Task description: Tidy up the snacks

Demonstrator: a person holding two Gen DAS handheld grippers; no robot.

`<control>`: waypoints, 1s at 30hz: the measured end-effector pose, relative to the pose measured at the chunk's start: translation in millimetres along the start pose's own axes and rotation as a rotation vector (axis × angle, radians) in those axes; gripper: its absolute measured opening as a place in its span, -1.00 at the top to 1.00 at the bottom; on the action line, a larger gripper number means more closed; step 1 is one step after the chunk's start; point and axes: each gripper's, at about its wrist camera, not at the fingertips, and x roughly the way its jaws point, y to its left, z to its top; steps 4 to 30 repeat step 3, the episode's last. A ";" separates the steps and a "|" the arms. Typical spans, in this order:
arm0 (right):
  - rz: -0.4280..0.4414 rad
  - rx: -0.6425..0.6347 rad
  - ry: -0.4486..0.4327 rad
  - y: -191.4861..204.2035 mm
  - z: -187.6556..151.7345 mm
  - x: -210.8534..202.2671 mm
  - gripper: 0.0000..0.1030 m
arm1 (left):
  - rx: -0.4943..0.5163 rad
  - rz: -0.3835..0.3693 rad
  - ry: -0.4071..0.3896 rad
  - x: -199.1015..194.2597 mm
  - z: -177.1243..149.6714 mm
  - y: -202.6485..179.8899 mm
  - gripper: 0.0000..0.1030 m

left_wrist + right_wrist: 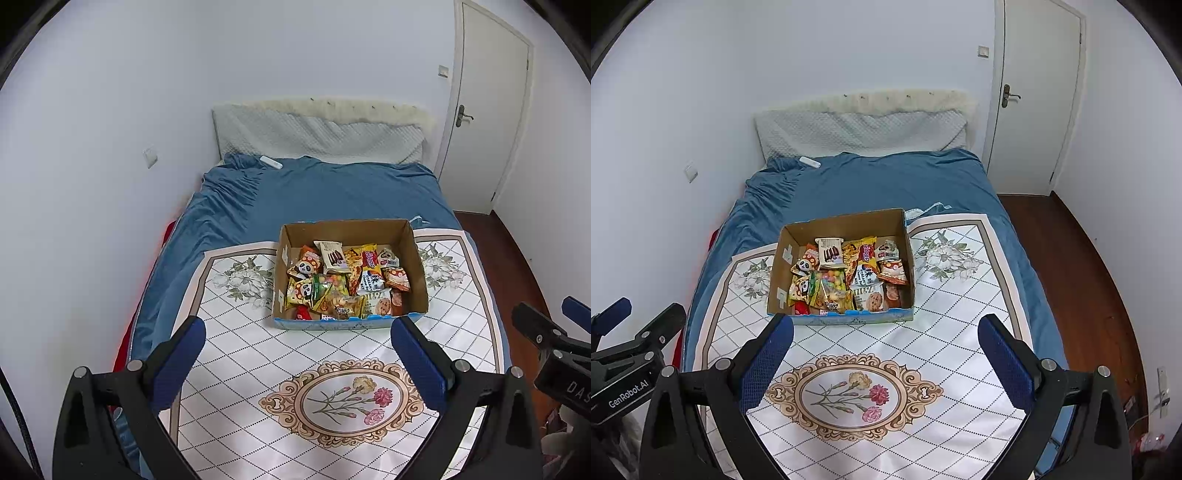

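Note:
A brown cardboard box full of several colourful snack packets sits on a white floral mat on the bed. It also shows in the right wrist view, with the snack packets inside. My left gripper is open and empty, hovering above the mat in front of the box. My right gripper is open and empty, also short of the box. The right gripper's body shows at the right edge of the left view; the left gripper's body shows at the left edge of the right view.
The mat lies on a blue bedsheet with a white pillow at the head and a small white remote. White walls flank the bed's left side. A white door and wooden floor lie to the right.

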 end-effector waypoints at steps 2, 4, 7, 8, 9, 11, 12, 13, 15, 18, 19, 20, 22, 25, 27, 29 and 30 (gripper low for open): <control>-0.002 -0.002 0.000 0.1 -0.5 0.1 -0.98 | 0.002 -0.003 0.000 0.7 1.0 0.3 -0.99; -0.002 -0.003 -0.001 -0.2 -0.1 0.0 -0.98 | 0.001 -0.005 -0.001 0.3 1.0 0.5 -0.99; -0.002 -0.003 -0.001 -0.2 -0.1 0.0 -0.98 | 0.001 -0.005 -0.001 0.3 1.0 0.5 -0.99; -0.002 -0.003 -0.001 -0.2 -0.1 0.0 -0.98 | 0.001 -0.005 -0.001 0.3 1.0 0.5 -0.99; -0.002 -0.003 -0.001 -0.2 -0.1 0.0 -0.98 | 0.001 -0.005 -0.001 0.3 1.0 0.5 -0.99; -0.002 -0.003 -0.001 -0.2 -0.1 0.0 -0.98 | 0.001 -0.005 -0.001 0.3 1.0 0.5 -0.99; -0.002 -0.003 -0.001 -0.2 -0.1 0.0 -0.98 | 0.001 -0.005 -0.001 0.3 1.0 0.5 -0.99; -0.002 -0.003 -0.001 -0.2 -0.1 0.0 -0.98 | 0.001 -0.005 -0.001 0.3 1.0 0.5 -0.99; -0.002 -0.003 -0.001 -0.2 -0.1 0.0 -0.98 | 0.001 -0.005 -0.001 0.3 1.0 0.5 -0.99; -0.002 -0.003 -0.001 -0.2 -0.1 0.0 -0.98 | 0.001 -0.005 -0.001 0.3 1.0 0.5 -0.99; -0.002 -0.003 -0.001 -0.2 -0.1 0.0 -0.98 | 0.001 -0.005 -0.001 0.3 1.0 0.5 -0.99; -0.002 -0.003 -0.001 -0.2 -0.1 0.0 -0.98 | 0.001 -0.005 -0.001 0.3 1.0 0.5 -0.99; -0.002 -0.003 -0.001 -0.2 -0.1 0.0 -0.98 | 0.001 -0.005 -0.001 0.3 1.0 0.5 -0.99; -0.002 -0.003 -0.001 -0.2 -0.1 0.0 -0.98 | 0.001 -0.005 -0.001 0.3 1.0 0.5 -0.99; -0.002 -0.003 -0.001 -0.2 -0.1 0.0 -0.98 | 0.001 -0.005 -0.001 0.3 1.0 0.5 -0.99; -0.002 -0.003 -0.001 -0.2 -0.1 0.0 -0.98 | 0.001 -0.005 -0.001 0.3 1.0 0.5 -0.99; -0.002 -0.003 -0.001 -0.2 -0.1 0.0 -0.98 | 0.001 -0.005 -0.001 0.3 1.0 0.5 -0.99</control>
